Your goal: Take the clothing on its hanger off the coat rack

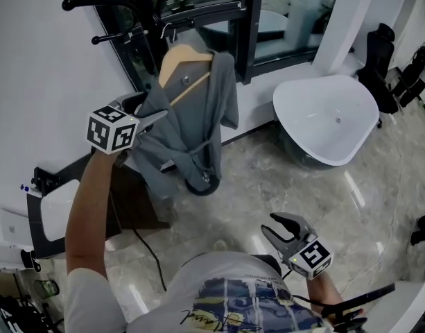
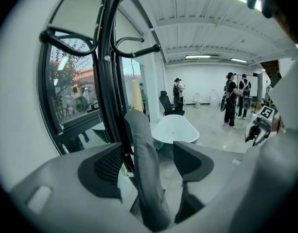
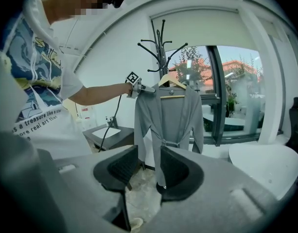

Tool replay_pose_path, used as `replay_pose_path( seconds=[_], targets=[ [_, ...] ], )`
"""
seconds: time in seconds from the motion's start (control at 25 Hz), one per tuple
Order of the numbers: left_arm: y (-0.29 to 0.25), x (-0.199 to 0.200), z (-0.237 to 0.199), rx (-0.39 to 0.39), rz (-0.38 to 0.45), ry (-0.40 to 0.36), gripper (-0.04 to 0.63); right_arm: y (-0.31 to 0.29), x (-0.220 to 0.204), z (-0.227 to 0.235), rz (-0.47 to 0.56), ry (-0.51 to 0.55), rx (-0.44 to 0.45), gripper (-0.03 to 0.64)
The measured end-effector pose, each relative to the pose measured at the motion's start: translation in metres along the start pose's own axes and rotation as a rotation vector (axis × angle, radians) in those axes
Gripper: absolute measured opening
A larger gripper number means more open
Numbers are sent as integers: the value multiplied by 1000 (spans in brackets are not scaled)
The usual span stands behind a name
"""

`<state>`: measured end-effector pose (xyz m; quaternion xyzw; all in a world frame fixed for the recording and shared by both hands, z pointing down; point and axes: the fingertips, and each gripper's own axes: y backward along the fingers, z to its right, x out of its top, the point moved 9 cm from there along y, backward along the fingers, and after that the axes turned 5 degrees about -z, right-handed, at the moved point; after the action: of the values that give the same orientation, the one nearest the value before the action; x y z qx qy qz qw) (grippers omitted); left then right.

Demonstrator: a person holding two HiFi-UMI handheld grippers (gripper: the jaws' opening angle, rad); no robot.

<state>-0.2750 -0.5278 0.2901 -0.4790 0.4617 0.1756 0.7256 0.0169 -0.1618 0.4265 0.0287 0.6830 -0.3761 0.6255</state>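
Note:
A grey garment (image 1: 191, 116) hangs on a wooden hanger (image 1: 181, 64) from the black coat rack (image 1: 139, 5). My left gripper (image 1: 157, 118) is raised to the garment's left shoulder. In the left gripper view its jaws stand wide apart, open, with the grey shoulder fold (image 2: 144, 169) between them and a gap on the right side; the rack pole (image 2: 107, 81) rises just behind. My right gripper (image 1: 278, 229) hangs low near my body, open and empty. The right gripper view shows the whole garment (image 3: 170, 115) on its hanger (image 3: 172, 84) from a distance.
A white bathtub (image 1: 326, 116) stands to the right of the rack, and a dark window frame (image 1: 250, 26) is behind it. A black stand (image 1: 53, 207) with a cable is at the lower left. Black chairs (image 1: 378, 61) are at the far right. People (image 2: 231, 98) stand far off.

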Motion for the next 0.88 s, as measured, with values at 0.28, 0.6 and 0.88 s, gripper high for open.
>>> replay_pose_path(
  seconds=[0.28, 0.6, 0.88],
  targets=[
    [-25, 1, -13, -94, -136, 23, 313, 6, -10, -10, -26, -26, -22, 146],
    [-32, 2, -12, -84, -135, -24, 25, 10, -23, -17, -43, -36, -20, 146],
    [-31, 0, -9, -44, -141, -18, 8, 20, -24, -20, -16, -54, -22, 146]
  ],
)
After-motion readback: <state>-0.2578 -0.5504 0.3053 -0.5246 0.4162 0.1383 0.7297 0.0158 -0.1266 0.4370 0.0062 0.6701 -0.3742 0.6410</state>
